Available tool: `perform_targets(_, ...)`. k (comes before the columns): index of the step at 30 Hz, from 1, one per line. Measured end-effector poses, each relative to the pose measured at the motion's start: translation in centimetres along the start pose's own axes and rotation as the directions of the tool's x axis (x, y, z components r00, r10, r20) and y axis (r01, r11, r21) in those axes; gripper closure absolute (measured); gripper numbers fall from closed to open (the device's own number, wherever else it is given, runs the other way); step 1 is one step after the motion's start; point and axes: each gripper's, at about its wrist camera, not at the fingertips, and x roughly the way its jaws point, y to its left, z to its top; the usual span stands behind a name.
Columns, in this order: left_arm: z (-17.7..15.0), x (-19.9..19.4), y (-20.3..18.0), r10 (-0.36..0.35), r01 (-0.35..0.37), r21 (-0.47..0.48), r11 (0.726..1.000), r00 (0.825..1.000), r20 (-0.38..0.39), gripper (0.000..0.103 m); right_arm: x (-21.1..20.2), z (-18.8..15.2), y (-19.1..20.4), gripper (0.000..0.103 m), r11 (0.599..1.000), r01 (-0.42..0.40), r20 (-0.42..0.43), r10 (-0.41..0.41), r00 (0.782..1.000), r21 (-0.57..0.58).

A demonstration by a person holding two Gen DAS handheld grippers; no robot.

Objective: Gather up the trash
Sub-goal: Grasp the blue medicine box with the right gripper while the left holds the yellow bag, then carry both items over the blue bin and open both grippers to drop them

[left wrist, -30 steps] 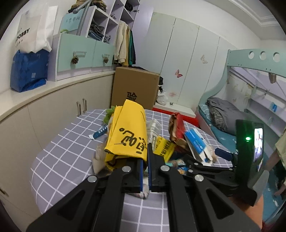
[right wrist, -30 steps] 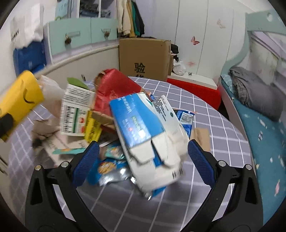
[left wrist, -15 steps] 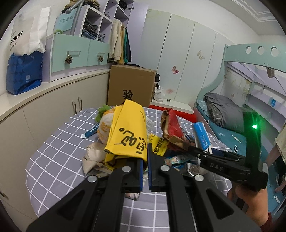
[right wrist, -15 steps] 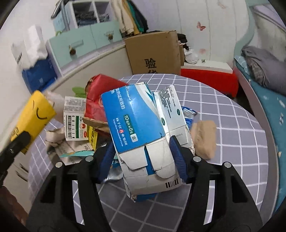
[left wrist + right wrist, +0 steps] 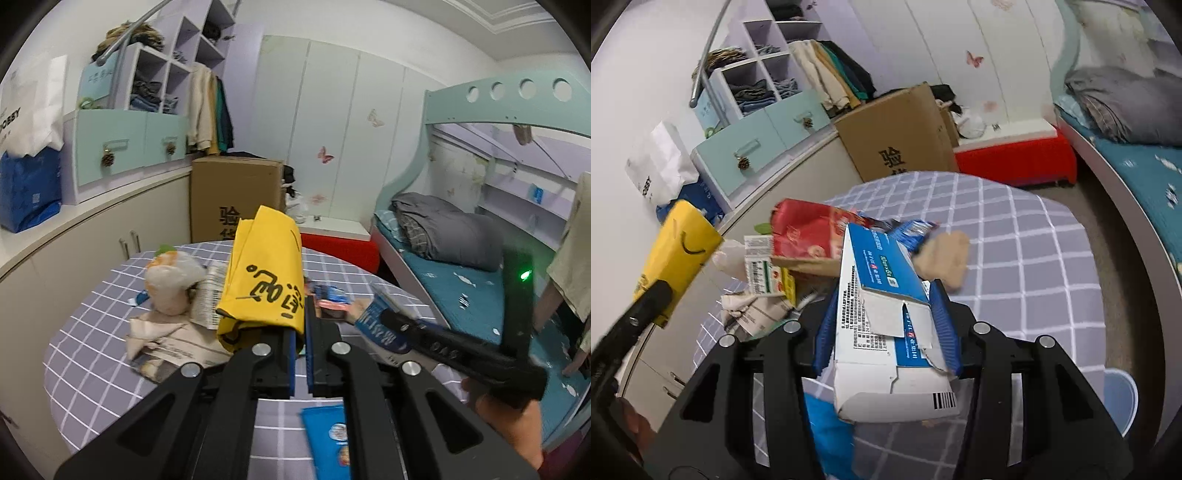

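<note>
In the left wrist view, at the frame's centre, the left gripper (image 5: 301,325) had its fingers pressed together on the lower edge of a yellow bag (image 5: 266,280), which stood up from them toward 12 o'clock. The bag was lifted clear of the bench (image 5: 85,347), a round top under a grey checked cloth. At 9 o'clock of the bag lay a crumpled pale plastic bag (image 5: 171,282) and a printed white carton (image 5: 210,295); at 7 o'clock sat flattened paper wrapping (image 5: 166,341). A blue packet (image 5: 328,434) lay on the cloth at 6 o'clock, partly behind the gripper's frame. At 3 o'clock the right gripper (image 5: 384,319) reached in, clamped on a blue and white box (image 5: 380,325), with a bare hand (image 5: 506,417) below it.

In the right wrist view, at the lower centre, the right gripper (image 5: 884,328) had just been closing its fingers, and both blue pads pressed the sides of the blue and white box (image 5: 882,306), which was held tilted. Past it, at 11 o'clock, lay a red packet (image 5: 809,230); at 1 o'clock, a tan crumpled paper (image 5: 945,256). At 9 o'clock the yellow bag (image 5: 679,247) hung in the left gripper's fingers (image 5: 659,291). A brown cardboard box (image 5: 897,136) stood on the floor at 12 o'clock beyond the bench (image 5: 1034,266).
</note>
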Motion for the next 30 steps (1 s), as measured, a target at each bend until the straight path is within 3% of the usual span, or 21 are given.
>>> perform_targets(4,-0.4,0.2,-2.2,-0.015,0.015,0.03,0.999,1.0,-0.014,0.099,-0.1,-1.0,-1.5,0.057,0.999,-0.02,-0.021,0.021,1.0,0.042)
perform_targets(12,-0.3,0.2,-5.8,-0.102,0.104,0.047,0.993,0.994,-0.04,0.099,-5.8,-1.1,-4.2,0.057,0.99,-0.074,0.114,0.06,0.992,0.12)
perform_targets(17,-1.3,1.2,-11.3,-0.232,0.241,0.085,0.967,0.967,-0.108,0.099,-11.2,-2.5,-7.8,0.057,0.983,-0.057,0.206,0.02,0.978,0.175)
perform_targets(20,-2.9,2.4,-15.4,-0.31,0.331,0.11,0.937,0.935,-0.174,0.099,-14.5,-4.6,-11.5,0.057,0.971,0.004,0.239,-0.063,0.969,0.239)
perform_targets(23,-4.9,3.9,-19.3,-0.374,0.415,0.13,0.901,0.892,-0.254,0.099,-16.8,-7.4,-15.4,0.057,0.946,0.094,0.228,-0.169,0.959,0.309)
perform_targets(27,-8.6,6.5,-24.8,-0.431,0.516,0.147,0.844,0.815,-0.386,0.099,-17.8,-12.1,-21.1,0.057,0.884,0.193,0.155,-0.282,0.947,0.426)
perform_targets(29,-11.1,8.4,-27.5,-0.442,0.558,0.139,0.818,0.765,-0.468,0.099,-17.6,-14.5,-23.9,0.057,0.844,0.253,0.102,-0.338,0.936,0.473)
perform_targets(30,-12.0,9.1,-28.3,-0.438,0.565,0.138,0.814,0.752,-0.492,0.099,-17.3,-15.4,-25.0,0.057,0.827,0.277,0.079,-0.358,0.93,0.49)
